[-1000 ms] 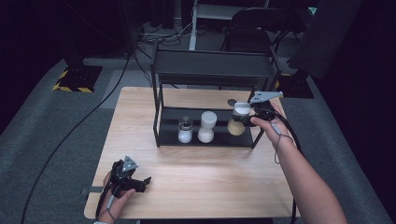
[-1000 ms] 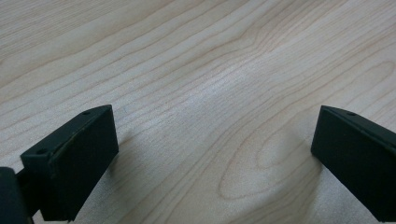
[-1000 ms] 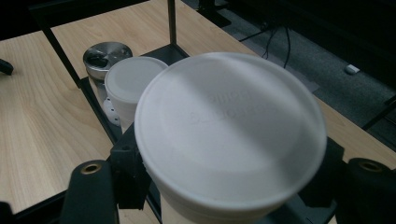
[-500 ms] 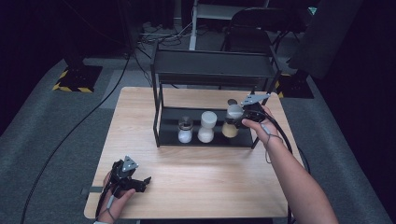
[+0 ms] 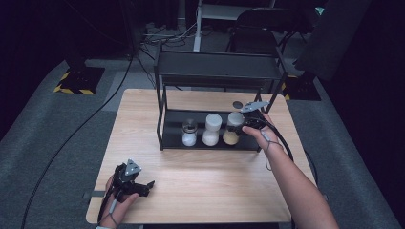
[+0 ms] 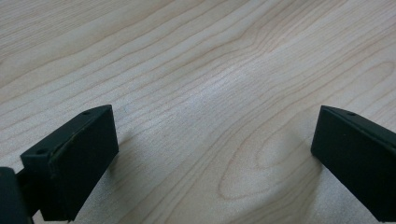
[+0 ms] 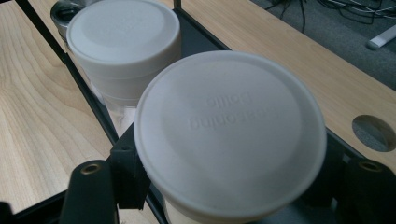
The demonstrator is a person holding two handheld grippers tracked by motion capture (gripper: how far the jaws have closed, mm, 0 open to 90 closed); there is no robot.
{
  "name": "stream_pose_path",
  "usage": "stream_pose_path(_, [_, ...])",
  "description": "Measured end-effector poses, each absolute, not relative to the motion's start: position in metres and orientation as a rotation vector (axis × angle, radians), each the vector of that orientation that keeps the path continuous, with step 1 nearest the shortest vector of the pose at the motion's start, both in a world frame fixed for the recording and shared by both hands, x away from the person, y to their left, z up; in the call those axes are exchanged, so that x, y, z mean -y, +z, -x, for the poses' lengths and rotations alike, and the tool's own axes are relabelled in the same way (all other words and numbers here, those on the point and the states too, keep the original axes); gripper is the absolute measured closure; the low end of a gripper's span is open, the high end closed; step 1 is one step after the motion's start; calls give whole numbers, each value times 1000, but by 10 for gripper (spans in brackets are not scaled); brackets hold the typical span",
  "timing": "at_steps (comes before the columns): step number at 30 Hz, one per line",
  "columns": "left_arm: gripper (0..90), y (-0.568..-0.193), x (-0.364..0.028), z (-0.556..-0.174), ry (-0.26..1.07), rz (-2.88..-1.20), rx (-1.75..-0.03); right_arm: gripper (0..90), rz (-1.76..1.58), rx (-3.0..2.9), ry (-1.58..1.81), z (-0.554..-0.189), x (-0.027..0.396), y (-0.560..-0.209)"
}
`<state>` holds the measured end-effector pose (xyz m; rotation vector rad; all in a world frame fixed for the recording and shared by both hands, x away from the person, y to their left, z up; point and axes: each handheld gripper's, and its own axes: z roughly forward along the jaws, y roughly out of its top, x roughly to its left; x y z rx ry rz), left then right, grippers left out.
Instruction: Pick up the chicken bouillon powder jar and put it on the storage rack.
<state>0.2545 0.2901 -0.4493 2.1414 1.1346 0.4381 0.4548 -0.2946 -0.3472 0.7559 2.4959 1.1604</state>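
At centre right of the high view, the right gripper (image 5: pixel 246 125) grips the brown-filled jar (image 5: pixel 232 129) on the rack's lower shelf (image 5: pixel 172 143) (left gripper (image 5: pixel 143 187) open, idle), so releasing comes next.

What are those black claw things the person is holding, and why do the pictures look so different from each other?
Those are grippers: hand-held tongs with two black jaws, and each one carries a small camera. One picture comes from a camera high above the wooden table. There you see a black rack with three seasoning jars on its bottom shelf. The person's right gripper is shut on the jar with brown powder, at the right end of the row. The middle jar and a small shaker stand beside it. The other two pictures come from the grippers' own cameras. The right gripper view looks down on the held jar's white lid. The left gripper rests low near the table's front edge, jaws open, holding nothing, so its camera sees bare wood.
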Motion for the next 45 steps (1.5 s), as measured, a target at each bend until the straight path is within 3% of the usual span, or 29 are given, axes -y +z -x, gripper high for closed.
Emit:
stream_pose_path(16, [5,-449,-290,-254,438,-2140,-1135,332,-779,-2508,1141,-455,294,-355])
stream_pose_path(27, [5,-449,-290,-255,438,-2141,-1134,166,-762,-2487,1140,-448,296,-335])
stream_pose_path(34, [5,-449,-291,-255,437,-2143,-1130,96,-768,-2443,1165,-427,308,-317])
stream_pose_path(45, [5,-449,-291,-256,436,-2145,-1129,81,-705,-2409,1260,-382,348,-301])
